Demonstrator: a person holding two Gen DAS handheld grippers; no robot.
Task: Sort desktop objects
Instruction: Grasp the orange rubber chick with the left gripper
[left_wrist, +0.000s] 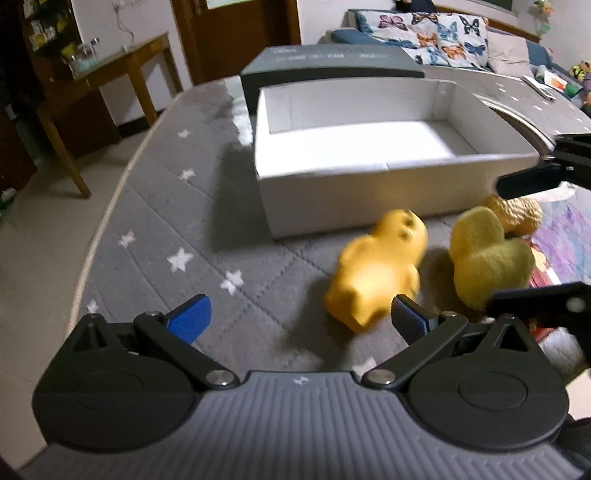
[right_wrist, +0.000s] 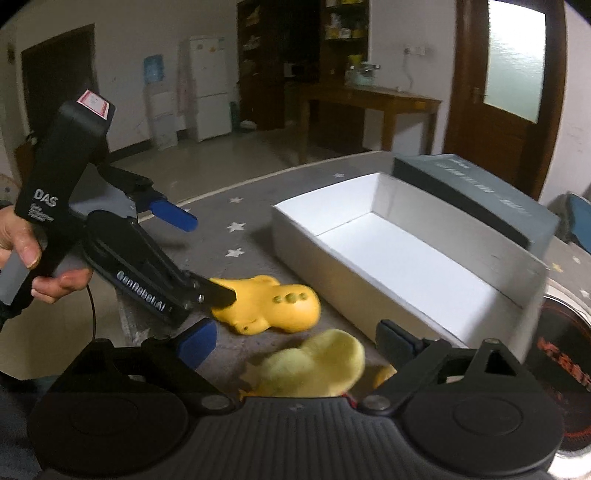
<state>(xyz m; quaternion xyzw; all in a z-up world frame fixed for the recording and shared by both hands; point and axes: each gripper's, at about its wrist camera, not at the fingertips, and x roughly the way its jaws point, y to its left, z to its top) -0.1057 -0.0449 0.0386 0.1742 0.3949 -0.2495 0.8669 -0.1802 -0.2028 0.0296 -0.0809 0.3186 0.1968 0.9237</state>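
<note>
A yellow rubber toy (left_wrist: 376, 266) (right_wrist: 273, 302) lies on its side on the grey star-patterned cloth (left_wrist: 166, 221), just in front of an empty white box (left_wrist: 388, 184) (right_wrist: 295, 240). My left gripper (left_wrist: 298, 319) (right_wrist: 213, 258) is open, with its right finger at the toy's near end and nothing between the pads. A yellow-green plush (left_wrist: 487, 258) (right_wrist: 314, 365) lies to the right of the toy. My right gripper (right_wrist: 295, 341) (left_wrist: 496, 242) is open and straddles this plush. A tan plush (left_wrist: 517, 214) sits behind it.
A dark grey lid (left_wrist: 332, 62) (right_wrist: 480, 192) stands against the box's far side. A round dark object (right_wrist: 561, 350) lies right of the box. A wooden side table (left_wrist: 122, 62) and a sofa with butterfly cushions (left_wrist: 424, 33) stand beyond. A hand (right_wrist: 22, 236) holds the left gripper.
</note>
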